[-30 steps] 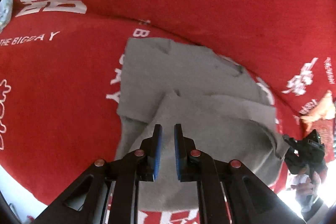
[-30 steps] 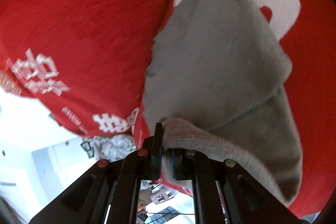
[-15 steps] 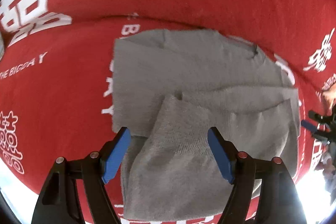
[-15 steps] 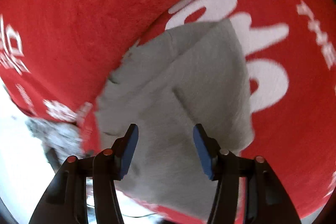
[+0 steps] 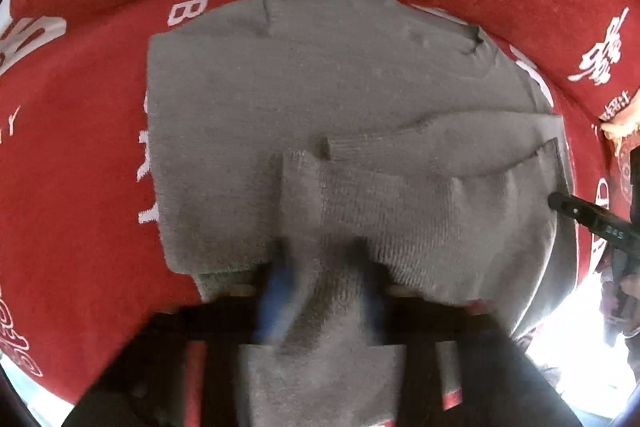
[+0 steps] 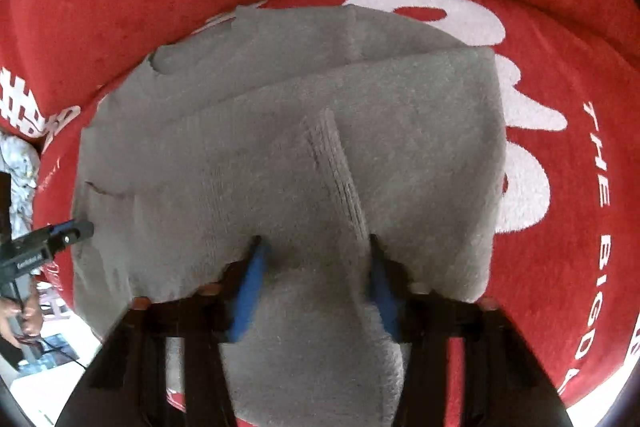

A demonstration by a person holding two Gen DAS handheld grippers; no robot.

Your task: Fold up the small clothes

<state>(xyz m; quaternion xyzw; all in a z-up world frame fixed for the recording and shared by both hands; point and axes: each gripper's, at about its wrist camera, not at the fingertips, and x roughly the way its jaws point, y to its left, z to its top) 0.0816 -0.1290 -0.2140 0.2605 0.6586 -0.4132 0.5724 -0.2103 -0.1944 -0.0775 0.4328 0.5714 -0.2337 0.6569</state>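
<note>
The grey knitted garment point(image 5: 352, 131) lies on a red plush cover point(image 5: 80, 155) with white lettering, just in front of the ridge where the cover rises at its far side. It is partly folded: a sleeve with a ribbed cuff point(image 6: 336, 163) lies across the body, and the near hem hangs toward both cameras. The knit is soft and fuzzy, with a few shallow creases.

A second ago the garment was further from the left camera and the right claw gripped a lifted edge; half a second ago both claws stood wide above the cloth. Both have just been closing. The left gripper point(image 5: 324, 279), blurred, is bunched into the near hem with a pinch of grey cloth gathered between its blue pads. The right gripper point(image 6: 316, 267) presses into the cloth too, a hump of fabric squeezed between its fingers point(image 6: 252, 279). Each claw's tip shows at the garment's side edge in the other's view.
</note>
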